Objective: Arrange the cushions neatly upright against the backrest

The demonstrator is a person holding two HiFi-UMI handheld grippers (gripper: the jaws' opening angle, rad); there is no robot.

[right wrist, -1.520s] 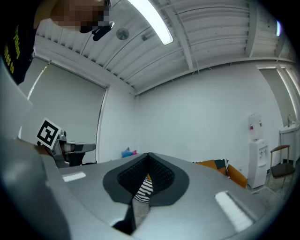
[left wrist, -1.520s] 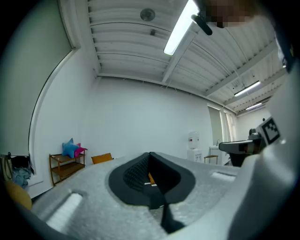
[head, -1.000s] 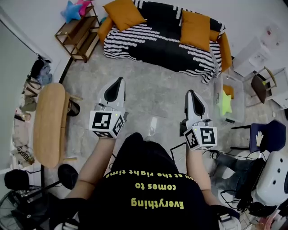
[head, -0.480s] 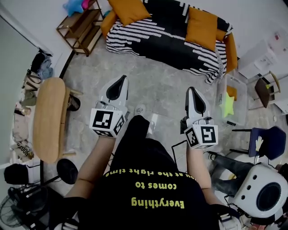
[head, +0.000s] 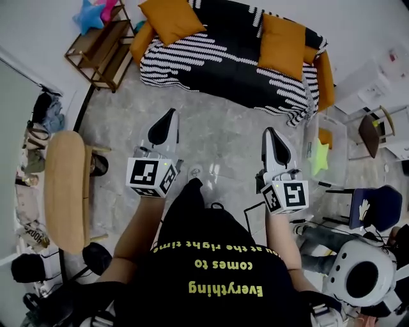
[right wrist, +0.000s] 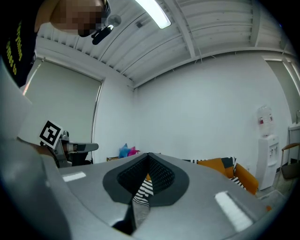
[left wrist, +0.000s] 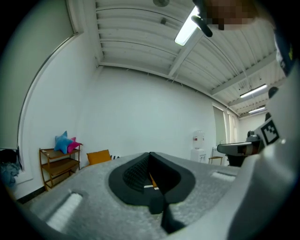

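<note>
White left hand-held gripper (head: 170,113) and right hand-held gripper (head: 270,131), jaws together, side by side, pointing at striped sofa (head: 217,57).

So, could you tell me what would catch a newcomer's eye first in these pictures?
The black-and-white striped sofa at the top of the head view, with two orange cushions on it, stands out first. Nearer, the left gripper and right gripper point toward it, jaws shut and empty.

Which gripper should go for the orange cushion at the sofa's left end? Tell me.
Left, probably. The left gripper points toward that cushion; the right gripper lines up with the other cushion. Both are shut, empty and short of the sofa.
</note>
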